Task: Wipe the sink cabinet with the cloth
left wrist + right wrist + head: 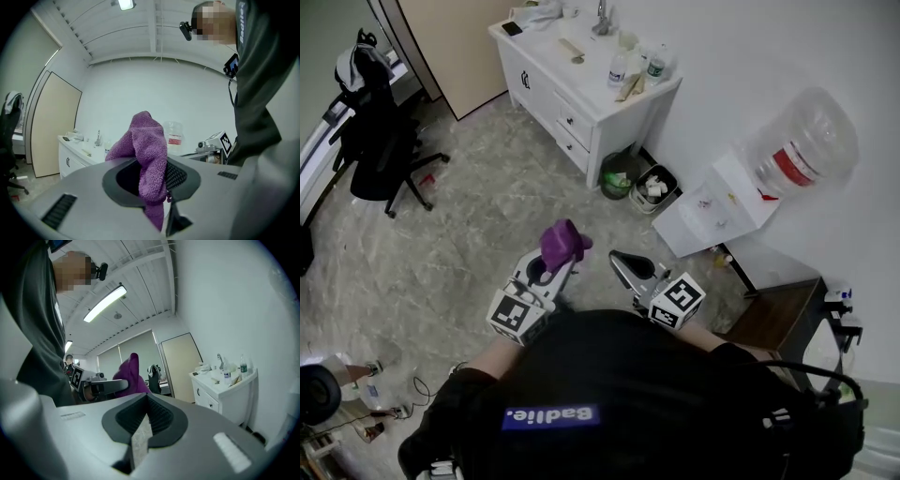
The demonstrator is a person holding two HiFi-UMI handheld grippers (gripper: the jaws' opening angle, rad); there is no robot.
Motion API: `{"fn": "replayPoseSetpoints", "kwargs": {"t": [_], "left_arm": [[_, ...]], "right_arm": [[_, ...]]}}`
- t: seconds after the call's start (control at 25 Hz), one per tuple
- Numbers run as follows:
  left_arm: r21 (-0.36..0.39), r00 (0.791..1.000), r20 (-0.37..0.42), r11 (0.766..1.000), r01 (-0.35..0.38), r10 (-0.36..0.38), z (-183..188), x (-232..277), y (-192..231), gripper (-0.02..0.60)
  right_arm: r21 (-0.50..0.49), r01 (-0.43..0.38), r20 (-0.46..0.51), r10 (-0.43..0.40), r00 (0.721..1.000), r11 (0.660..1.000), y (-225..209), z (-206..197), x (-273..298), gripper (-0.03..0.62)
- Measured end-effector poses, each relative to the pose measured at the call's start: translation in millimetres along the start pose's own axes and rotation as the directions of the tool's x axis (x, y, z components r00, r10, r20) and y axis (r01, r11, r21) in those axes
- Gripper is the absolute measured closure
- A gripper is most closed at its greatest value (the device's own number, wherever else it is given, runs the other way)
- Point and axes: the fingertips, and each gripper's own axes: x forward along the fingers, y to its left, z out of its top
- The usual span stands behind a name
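The white sink cabinet (581, 89) stands against the far wall, well ahead of me, with a tap (602, 17) and small bottles (654, 67) on its top. My left gripper (555, 262) is held at waist height, shut on a purple cloth (562, 244) that bunches up above its jaws. In the left gripper view the cloth (149, 150) hangs pinched in the gripper (152, 183), and the cabinet (75, 159) shows far off at the left. My right gripper (625, 264) is beside it, shut and holding nothing. The right gripper view shows that gripper (145, 420), the cloth (132, 378) and the cabinet (225, 392).
Two waste bins (623, 175) (654, 187) sit at the cabinet's near end. A water dispenser (717, 202) with its bottle (802, 145) stands at the right wall, a dark table (778, 314) near it. A black office chair (380, 150) is at the left.
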Motion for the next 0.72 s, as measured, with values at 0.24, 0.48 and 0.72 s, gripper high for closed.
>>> {"fn": "replayPoseSetpoints", "kwargs": {"t": [0.24,0.48,0.72], "left_arm": [[0.011,0.997,-0.01,0.997,0.071,-0.071,23.9,12.8,70.0,0.497],[-0.006,0.999,0.009,0.999,0.041,-0.041,35.0,31.3,120.6,0.497],[0.017,1.0,-0.007,1.0,0.002,-0.001,35.8,71.0,155.0,0.497]], "right_arm": [[-0.012,0.057,0.011,-0.057,0.998,0.998,-25.4,28.6,69.1,0.597],[-0.014,0.038,-0.002,-0.038,0.999,0.999,-52.8,37.7,109.7,0.597],[-0.021,-0.03,0.002,0.03,1.0,0.999,-104.1,47.0,140.2,0.597]]}}
